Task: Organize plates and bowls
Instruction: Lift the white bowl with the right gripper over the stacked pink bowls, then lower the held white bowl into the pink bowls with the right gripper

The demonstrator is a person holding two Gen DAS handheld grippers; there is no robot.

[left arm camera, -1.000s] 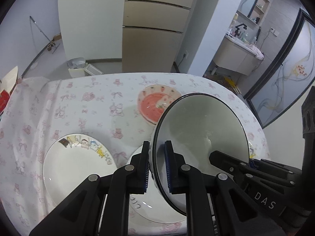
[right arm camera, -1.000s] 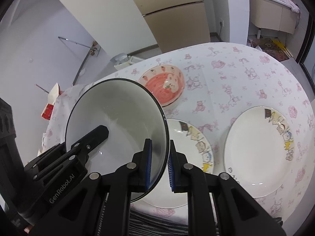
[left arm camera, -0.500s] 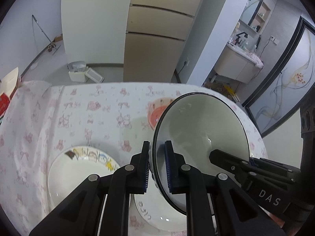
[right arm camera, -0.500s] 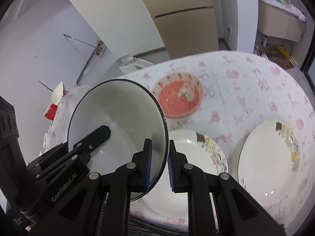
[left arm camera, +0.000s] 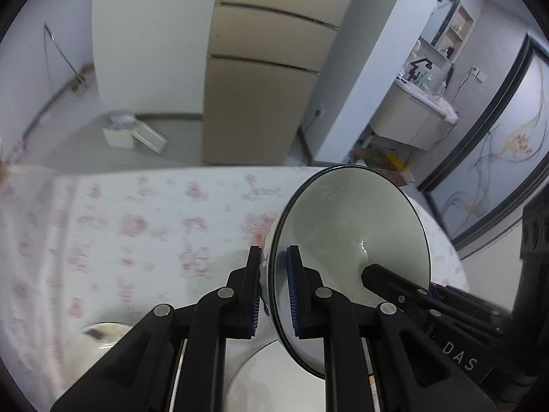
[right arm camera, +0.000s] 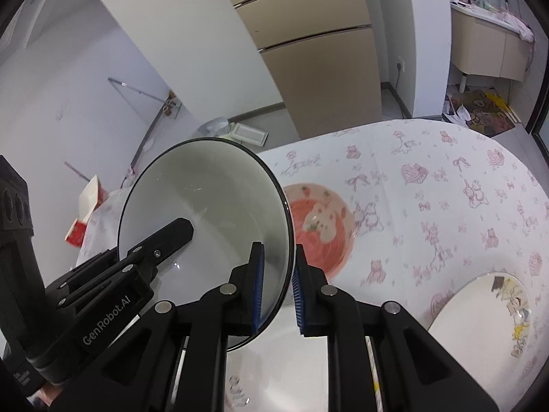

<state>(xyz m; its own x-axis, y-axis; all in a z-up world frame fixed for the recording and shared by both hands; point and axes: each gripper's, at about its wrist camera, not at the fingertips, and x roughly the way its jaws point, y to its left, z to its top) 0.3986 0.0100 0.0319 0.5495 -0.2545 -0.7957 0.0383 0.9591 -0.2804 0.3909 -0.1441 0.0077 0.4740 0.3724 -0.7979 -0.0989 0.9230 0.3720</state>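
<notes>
Both grippers hold one white bowl with a dark rim by opposite sides of its rim, above the table. My left gripper (left arm camera: 273, 288) is shut on the bowl (left arm camera: 350, 226); the other gripper's finger reaches into it from the right. My right gripper (right arm camera: 277, 288) is shut on the same bowl (right arm camera: 212, 199). A pink strawberry bowl (right arm camera: 320, 226) sits on the table beyond it. A white cartoon plate (right arm camera: 480, 312) lies at the right. Another white plate (right arm camera: 291, 370) lies under the grippers, and also shows in the left wrist view (left arm camera: 274, 377).
The round table wears a white cloth with pink prints (right arm camera: 429, 185). A further plate (left arm camera: 92, 340) shows at the lower left of the left wrist view, blurred. Beyond the table stand a beige cabinet (left arm camera: 260, 96), a floor bin (left arm camera: 120, 130) and a washbasin unit (left arm camera: 411, 116).
Both grippers have risen and tilted up with the bowl. The table and plates have slid lower in both views; the pink bowl is now hidden behind the held bowl in the left view.
</notes>
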